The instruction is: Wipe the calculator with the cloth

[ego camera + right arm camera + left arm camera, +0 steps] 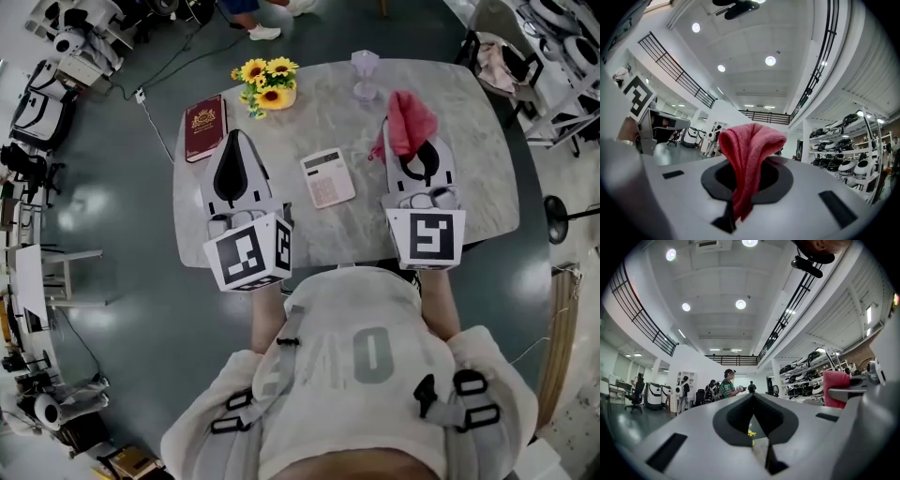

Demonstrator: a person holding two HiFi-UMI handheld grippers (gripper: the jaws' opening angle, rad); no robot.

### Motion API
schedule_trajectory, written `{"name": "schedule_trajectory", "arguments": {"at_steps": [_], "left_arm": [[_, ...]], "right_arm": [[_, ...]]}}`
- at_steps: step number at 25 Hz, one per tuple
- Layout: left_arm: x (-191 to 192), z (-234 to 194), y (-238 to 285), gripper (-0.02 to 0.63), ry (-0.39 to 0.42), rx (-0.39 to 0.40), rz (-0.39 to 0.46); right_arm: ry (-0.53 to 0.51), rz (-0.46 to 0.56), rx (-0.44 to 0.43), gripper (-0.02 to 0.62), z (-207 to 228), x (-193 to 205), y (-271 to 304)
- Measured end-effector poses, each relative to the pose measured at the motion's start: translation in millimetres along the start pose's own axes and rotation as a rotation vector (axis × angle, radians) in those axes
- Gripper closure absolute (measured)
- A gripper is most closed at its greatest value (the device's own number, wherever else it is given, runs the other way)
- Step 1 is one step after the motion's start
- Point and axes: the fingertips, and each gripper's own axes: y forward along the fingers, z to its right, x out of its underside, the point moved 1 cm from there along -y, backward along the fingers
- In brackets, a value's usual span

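A white calculator (328, 177) lies flat in the middle of the marble table (483, 159), between my two grippers. My right gripper (410, 141) hovers just to its right, shut on a red cloth (409, 117) that bunches up over the jaw tips. In the right gripper view the cloth (750, 150) hangs folded from the closed jaws of the right gripper (749, 164). My left gripper (237, 136) is left of the calculator, shut with nothing in it; in its own view the left gripper (753, 397) has its jaws meeting, with the cloth (834, 387) at far right.
A pot of sunflowers (267, 82) and a dark red book (204, 127) sit at the table's far left. A clear glass (365, 75) stands at the far edge. Several people (725, 385) stand in the hall beyond.
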Motion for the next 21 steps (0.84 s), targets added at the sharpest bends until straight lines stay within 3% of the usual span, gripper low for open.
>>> {"name": "schedule_trajectory", "arguments": {"at_steps": [21], "left_arm": [[-10,-12,-7,0.586,-0.007,-0.023,0.021]], "right_arm": [[0.075,-0.06,-0.028,0.543,1,14,3]]}}
